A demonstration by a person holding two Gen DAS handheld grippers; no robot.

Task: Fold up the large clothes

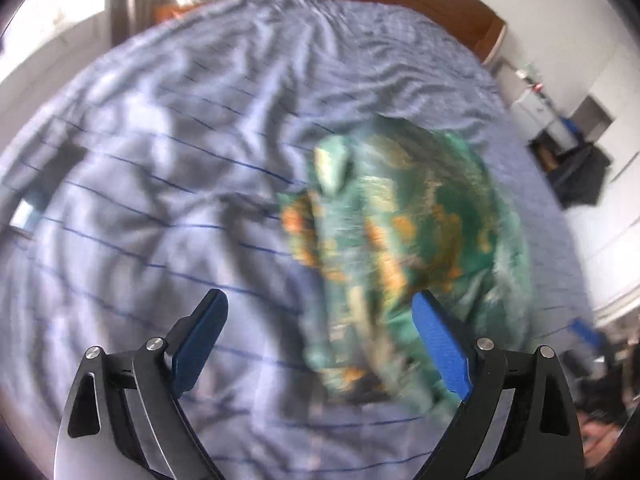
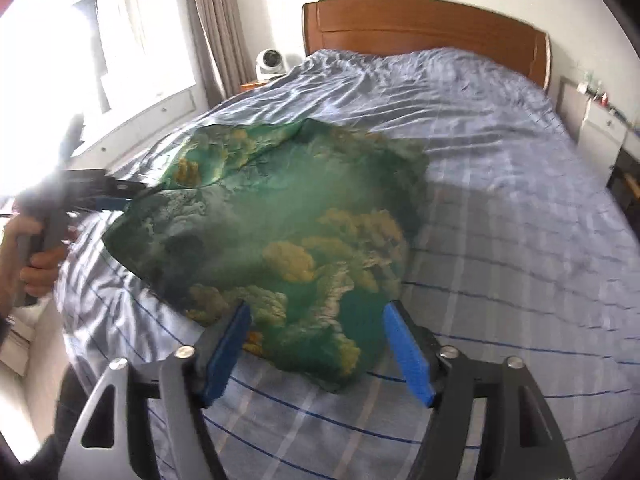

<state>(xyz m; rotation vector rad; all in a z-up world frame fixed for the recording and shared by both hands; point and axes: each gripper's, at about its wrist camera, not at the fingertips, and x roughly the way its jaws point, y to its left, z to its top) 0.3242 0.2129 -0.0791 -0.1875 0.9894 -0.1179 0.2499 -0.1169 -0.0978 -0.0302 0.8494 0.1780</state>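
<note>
Green garment heaped on bed; left gripper and right gripper gape wide, empty; best pinch an edge, spread flat.

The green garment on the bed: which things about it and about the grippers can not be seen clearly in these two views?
- Green garment, left wrist view: motion blur smears the print and edges.
- Its type, both views: bunched folds hide sleeves or collar.
- Left gripper, right wrist view: window glare and blur wash it out, so any touch with the cloth is unclear.
- Right gripper: the lower edge cuts off its body.
</note>
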